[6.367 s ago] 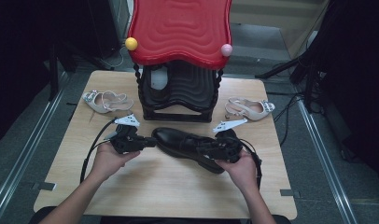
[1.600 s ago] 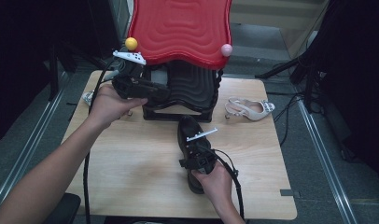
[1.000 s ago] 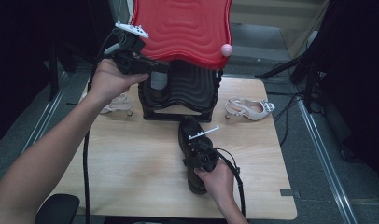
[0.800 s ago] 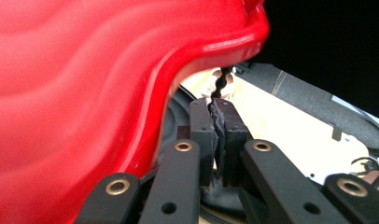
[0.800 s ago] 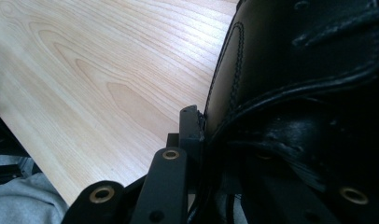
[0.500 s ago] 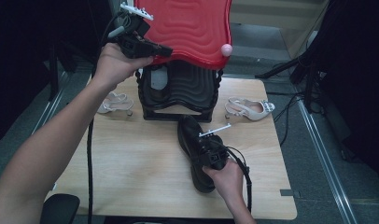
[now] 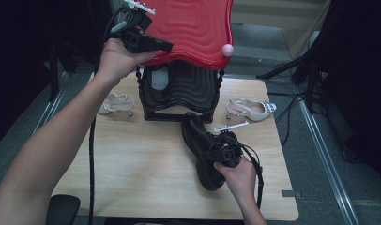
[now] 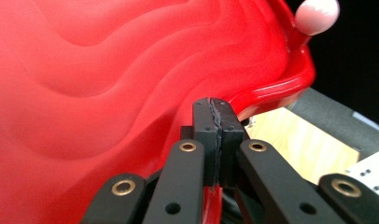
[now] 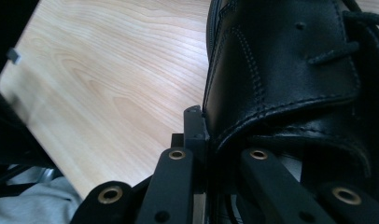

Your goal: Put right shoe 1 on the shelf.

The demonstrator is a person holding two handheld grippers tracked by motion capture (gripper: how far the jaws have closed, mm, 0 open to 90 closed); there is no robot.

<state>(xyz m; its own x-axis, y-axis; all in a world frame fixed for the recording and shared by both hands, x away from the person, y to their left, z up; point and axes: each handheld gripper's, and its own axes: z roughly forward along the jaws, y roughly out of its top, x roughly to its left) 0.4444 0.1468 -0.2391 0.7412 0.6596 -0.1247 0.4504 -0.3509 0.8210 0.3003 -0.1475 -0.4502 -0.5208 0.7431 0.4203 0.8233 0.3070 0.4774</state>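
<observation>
So, left tongs [image 7: 166, 47] clamped shut on red lid [image 7: 193, 28] edge, lid lifted off black cabinet [image 7: 179, 91]. Right tongs [image 7: 208, 149] have just been closing, pinching black boot [image 7: 202, 154] collar; boot on desk [image 7: 132, 164], not yet stowed inside.

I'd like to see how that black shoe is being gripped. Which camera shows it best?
The right gripper view: the black shoe's collar edge sits pinched between the right gripper's jaws. The high view shows the whole shoe on the table, with the grip small and hidden by the hand.
</observation>
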